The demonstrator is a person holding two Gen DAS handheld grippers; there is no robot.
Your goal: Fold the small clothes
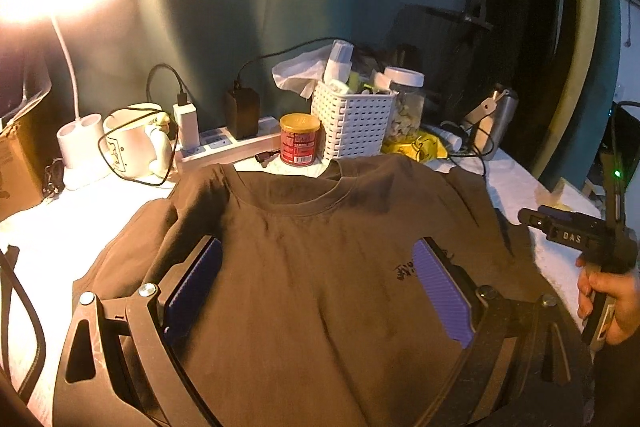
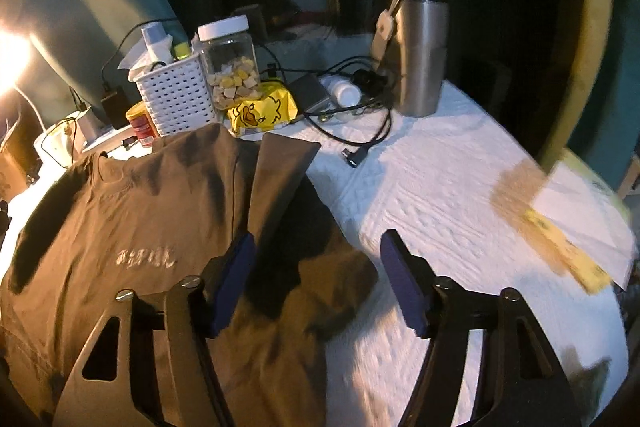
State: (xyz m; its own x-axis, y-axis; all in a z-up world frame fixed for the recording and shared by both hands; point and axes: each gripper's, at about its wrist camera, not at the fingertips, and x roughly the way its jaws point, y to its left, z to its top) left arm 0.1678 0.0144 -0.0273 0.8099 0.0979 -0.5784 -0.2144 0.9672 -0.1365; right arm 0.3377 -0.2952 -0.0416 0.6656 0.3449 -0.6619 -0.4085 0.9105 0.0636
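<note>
A brown T-shirt [image 1: 320,267] lies front up on the white tablecloth [image 1: 52,227], collar toward the far clutter, small print on its chest. My left gripper [image 1: 318,259] is open and hovers above the shirt's chest, pads apart, holding nothing. The shirt also shows in the right wrist view [image 2: 132,227], its right sleeve [image 2: 280,179] folded inward. My right gripper [image 2: 318,259] is open and empty above the shirt's right edge and the cloth. The right gripper also shows at the right edge of the left wrist view [image 1: 568,227], held in a hand.
Behind the shirt stand a lit desk lamp [image 1: 76,135], white mug [image 1: 132,143], power strip [image 1: 228,143], red can [image 1: 300,139], white basket [image 1: 356,123], snack jar [image 2: 232,67], yellow packet [image 2: 260,111], steel flask [image 2: 420,55] and cables [image 2: 360,131]. Papers [image 2: 568,219] lie right.
</note>
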